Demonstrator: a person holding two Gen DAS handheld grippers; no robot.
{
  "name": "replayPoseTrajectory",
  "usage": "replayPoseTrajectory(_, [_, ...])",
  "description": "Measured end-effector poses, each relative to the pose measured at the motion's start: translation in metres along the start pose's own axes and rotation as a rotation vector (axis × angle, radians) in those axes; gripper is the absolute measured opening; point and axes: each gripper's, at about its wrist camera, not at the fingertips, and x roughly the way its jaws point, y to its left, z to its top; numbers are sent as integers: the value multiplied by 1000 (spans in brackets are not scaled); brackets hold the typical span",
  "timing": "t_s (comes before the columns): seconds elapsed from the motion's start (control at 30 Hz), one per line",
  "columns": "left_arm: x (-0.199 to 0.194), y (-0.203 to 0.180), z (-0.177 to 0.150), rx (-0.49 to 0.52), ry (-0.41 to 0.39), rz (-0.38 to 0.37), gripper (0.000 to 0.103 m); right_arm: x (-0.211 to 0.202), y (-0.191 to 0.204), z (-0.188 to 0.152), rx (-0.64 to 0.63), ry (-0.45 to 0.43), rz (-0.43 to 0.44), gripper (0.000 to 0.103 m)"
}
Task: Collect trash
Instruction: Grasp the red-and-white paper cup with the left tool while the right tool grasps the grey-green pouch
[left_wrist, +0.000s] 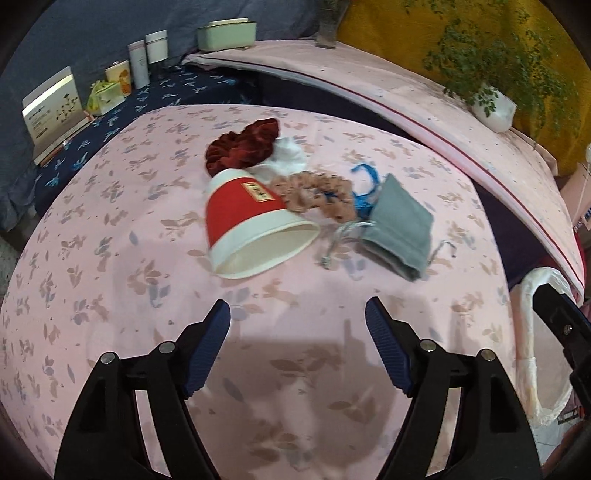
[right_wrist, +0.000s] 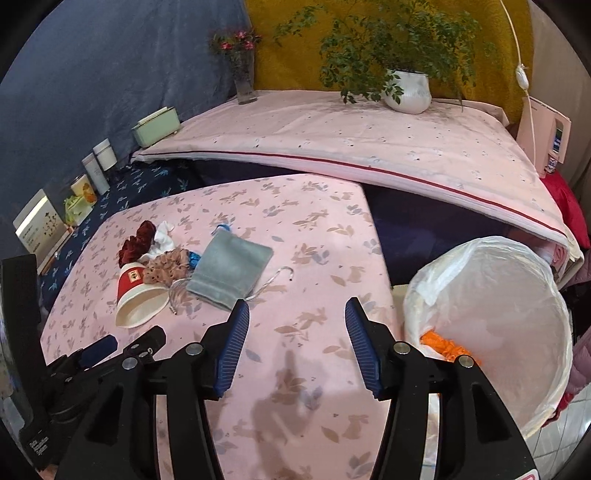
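A red and white paper cup (left_wrist: 251, 229) lies on its side on the pink floral table (left_wrist: 110, 295), mouth toward me; it also shows in the right wrist view (right_wrist: 138, 295). Behind it lie a dark red scrunchie (left_wrist: 242, 146), white crumpled tissue (left_wrist: 290, 155), a tan scrunchie (left_wrist: 314, 194), a blue scrap (left_wrist: 364, 192) and a grey drawstring pouch (left_wrist: 397, 229). My left gripper (left_wrist: 297, 339) is open and empty, just short of the cup. My right gripper (right_wrist: 295, 339) is open and empty over the table's right part. A white-lined bin (right_wrist: 495, 325) holds something orange (right_wrist: 443, 345).
A raised pink shelf (right_wrist: 351, 144) runs behind the table with a potted plant (right_wrist: 408, 90) and a flower vase (right_wrist: 243, 79). Jars, boxes and a card (left_wrist: 51, 110) line the dark blue strip at left. The bin stands off the table's right edge.
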Motion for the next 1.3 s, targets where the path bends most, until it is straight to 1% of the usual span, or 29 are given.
replayPoseTrajectory(0.1, [10,26,4,-42,3,34,72,12,15,-1,-9,15,17,56])
replayPoseTrajectory(0.23, [22,45,10,-61,14,47,72,30,32,-3,-36,36,20,58])
replayPoseTrajectory(0.43, [37,53,19,-56,18,62,72,60,51,-3,-70,76,12,58])
replayPoseTrajectory(0.7, [51,56,32,-44,10,56,71,98,62,1,-85,117,-2,59])
replayPoseTrajectory(0.73, [52,58,33,-50,10,49,67,103,63,1,-89,119,-7,59])
replayPoseTrajectory(0.77, [53,60,34,-54,11,42,62,106,63,2,-91,121,-10,59])
replayPoseTrajectory(0.8, [53,61,34,-55,9,38,59,110,63,3,-90,123,-10,59])
replayPoseTrajectory(0.83, [53,61,35,-53,6,36,53,113,63,3,-88,124,-10,59])
replayPoseTrajectory(0.87, [53,62,35,-50,4,33,45,115,63,3,-87,128,-8,58])
replayPoseTrajectory(0.9, [52,62,36,-48,4,27,41,118,63,3,-87,132,-5,53])
replayPoseTrajectory(0.93, [52,62,36,-47,4,23,31,120,64,2,-89,134,-3,47])
replayPoseTrajectory(0.97, [51,62,36,-48,5,18,25,121,64,2,-94,133,-10,38])
replayPoseTrajectory(1.0, [50,63,37,-50,5,17,24,121,65,3,-100,127,-15,33])
replayPoseTrajectory(1.03, [48,63,37,-53,0,17,21,121,65,3,-101,127,-11,30])
replayPoseTrajectory(1.07, [46,63,37,-50,-8,21,19,121,65,4,-97,130,-1,21])
replayPoseTrajectory(1.1, [44,62,37,-48,-15,27,17,121,64,4,-94,132,5,14])
replayPoseTrajectory(1.3, [20,60,37,-51,-57,29,9,102,58,10,-72,103,32,11])
